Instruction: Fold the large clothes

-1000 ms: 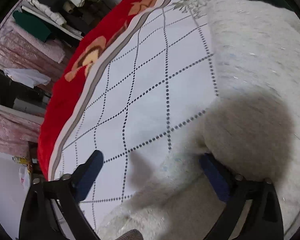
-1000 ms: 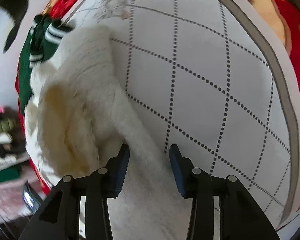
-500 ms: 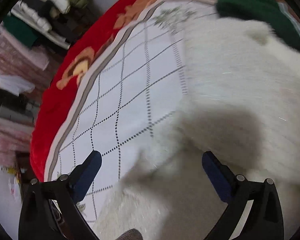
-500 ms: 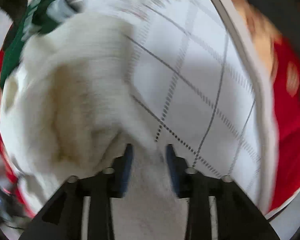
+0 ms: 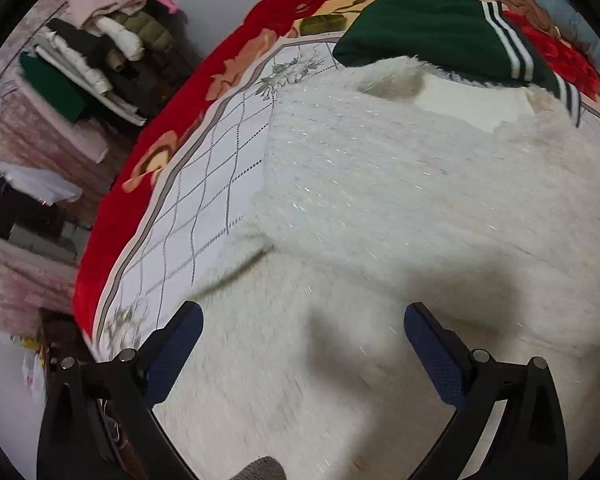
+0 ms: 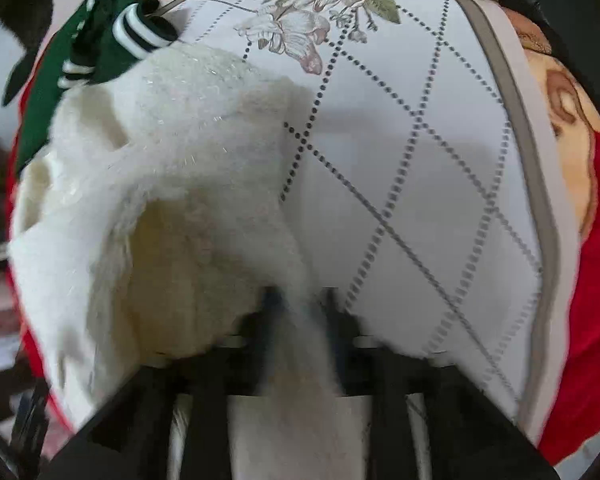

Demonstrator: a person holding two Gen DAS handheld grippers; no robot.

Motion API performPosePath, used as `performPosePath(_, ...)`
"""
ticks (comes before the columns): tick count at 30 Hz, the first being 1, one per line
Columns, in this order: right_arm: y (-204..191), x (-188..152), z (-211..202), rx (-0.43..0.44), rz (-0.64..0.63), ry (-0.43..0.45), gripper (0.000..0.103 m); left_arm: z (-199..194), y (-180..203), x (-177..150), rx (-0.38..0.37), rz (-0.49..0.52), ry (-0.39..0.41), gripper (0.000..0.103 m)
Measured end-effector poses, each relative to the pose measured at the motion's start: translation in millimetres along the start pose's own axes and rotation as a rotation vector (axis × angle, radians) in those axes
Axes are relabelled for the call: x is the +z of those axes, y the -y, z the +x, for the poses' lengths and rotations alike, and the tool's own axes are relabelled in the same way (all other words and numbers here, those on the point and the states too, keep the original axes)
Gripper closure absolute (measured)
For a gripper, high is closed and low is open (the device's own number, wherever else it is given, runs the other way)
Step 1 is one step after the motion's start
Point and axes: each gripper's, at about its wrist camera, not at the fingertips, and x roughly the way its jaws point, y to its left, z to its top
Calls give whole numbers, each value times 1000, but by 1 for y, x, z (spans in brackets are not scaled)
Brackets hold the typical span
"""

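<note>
You are working on a bed covered by a red floral blanket (image 5: 112,216), with a white diamond-quilted spread (image 5: 204,200) laid over it; its grey border runs along the bed's left edge in the left wrist view and along the right edge in the right wrist view. The thing to fold, a large fluffy white sweater (image 5: 380,184), lies across the middle of the spread and takes up most of the left view; its neckline points toward the far end of the bed, where it touches a dark green garment with white stripes (image 5: 440,36) that rests on the blanket near the far edge.

By my reading you are early in the fold; the body looks mostly flat and spread out, and only one side is being brought over; in the right wrist view a part of the sweater (image 6: 188,208) is lifted and curled so that its creamy inner face shows. The other side and the crosswise folds look left to do.

Your right gripper (image 6: 300,304) is nearly closed, pinching a strip of the white knit that runs back between its fingers; this view is blurred near the tips. Your left gripper (image 5: 300,336) is spread wide above the near part of the sweater and grips nothing.

Off the bed's left side stands a heap of stacked clothes (image 5: 100,52).
</note>
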Motion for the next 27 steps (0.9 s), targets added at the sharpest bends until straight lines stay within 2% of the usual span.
performPosePath(2, 17, -7, -30, 33, -36, 14, 42, -17, 13, -11, 23, 9, -8, 0)
performPosePath(5, 45, -21, -67, 34, -89, -4, 42, -55, 52, -43, 47, 65, -27, 0)
performPosePath(8, 77, -37, -86, -16, -137, -21, 42, -85, 102, -80, 12, 146, -60, 0)
performPosePath(12, 162, -92, -109, -83, -137, -60, 42, -115, 186, -136, -38, 317, -91, 0)
performPosePath(15, 207, -102, -101, -96, -74, -94, 42, -109, 237, -172, -13, 425, -146, 0)
performPosePath(18, 244, -108, -94, -101, 0, -110, 42, -90, 264, -196, 43, 457, -193, 0)
performPosePath(20, 254, -109, -91, -106, 13, -105, 42, -68, 269, -204, 72, 450, -240, 0)
performPosePath(22, 253, -104, -91, -103, 12, -100, 42, -58, 260, -196, 75, 387, -234, 0)
performPosePath(23, 252, -100, -90, -92, 6, -94, 42, -56, 254, -189, 85, 359, -224, 4)
performPosePath(24, 249, -97, -89, -86, -3, -86, 42, -54, 247, -183, 84, 334, -217, 16)
performPosePath(25, 244, -94, -87, -89, -20, -84, 42, -52, 238, -176, 51, 303, -215, 63)
performPosePath(26, 236, -88, -80, -94, -62, -90, 41, -49, 228, -169, 11, 271, -228, 93)
performPosePath(27, 223, -81, -70, -96, -102, -99, 38, -46, 215, -161, -20, 226, -238, 93)
